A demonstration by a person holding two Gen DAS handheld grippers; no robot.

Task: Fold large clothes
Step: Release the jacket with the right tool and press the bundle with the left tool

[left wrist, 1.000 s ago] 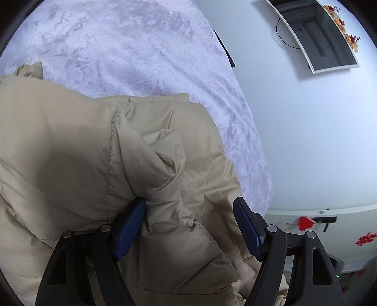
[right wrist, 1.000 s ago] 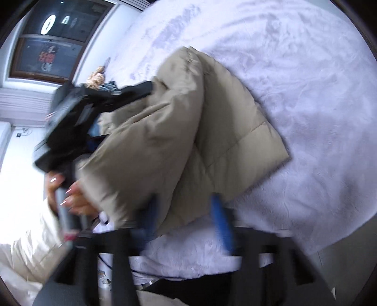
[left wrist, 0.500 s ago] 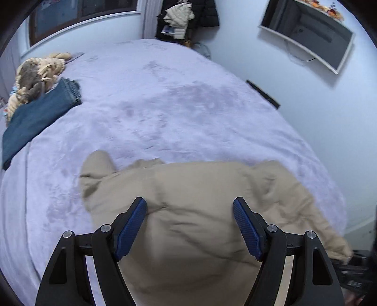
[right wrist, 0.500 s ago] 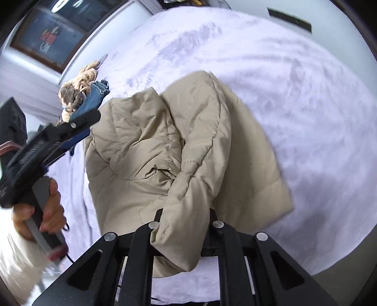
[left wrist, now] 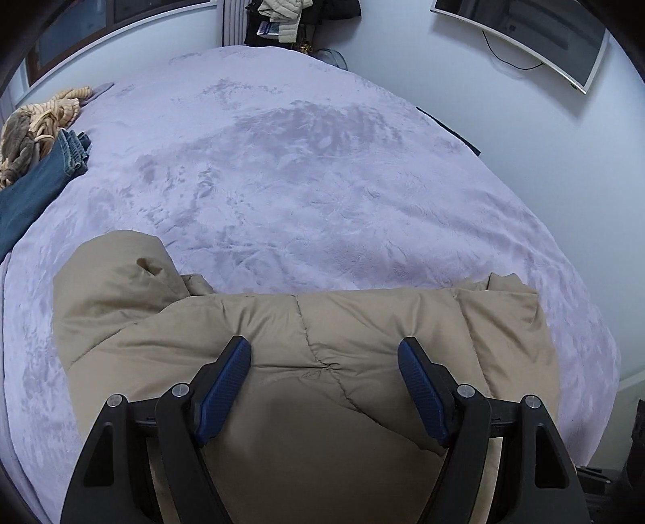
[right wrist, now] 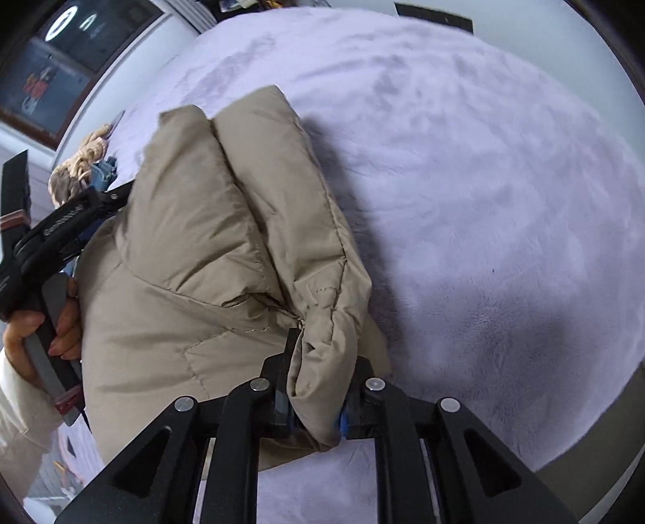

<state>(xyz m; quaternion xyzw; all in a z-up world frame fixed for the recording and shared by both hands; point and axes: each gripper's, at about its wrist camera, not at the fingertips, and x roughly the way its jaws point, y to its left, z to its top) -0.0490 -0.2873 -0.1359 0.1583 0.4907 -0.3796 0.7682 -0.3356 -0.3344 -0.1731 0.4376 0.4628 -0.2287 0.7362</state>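
Note:
A beige puffer jacket [left wrist: 306,342] lies bunched on the near part of a bed covered with a lilac plush blanket [left wrist: 302,181]. My left gripper [left wrist: 324,383] is open above the jacket, its blue pads [left wrist: 225,379] apart with nothing between them. My right gripper [right wrist: 318,383] is shut on a thick fold of the jacket [right wrist: 225,250] at its near edge. The left gripper and the hand that holds it [right wrist: 48,250] show at the left of the right wrist view.
Blue jeans [left wrist: 36,181] and a tan knitted garment [left wrist: 36,121] lie at the bed's far left. A wall-mounted monitor [left wrist: 524,36] hangs at the right. Clothes [left wrist: 282,20] hang at the back wall. The bed's edge [right wrist: 584,435] runs at the right.
My left gripper let go of the jacket fold and pulled back above it, now facing across the bed. My right gripper closed on the jacket's edge and holds it.

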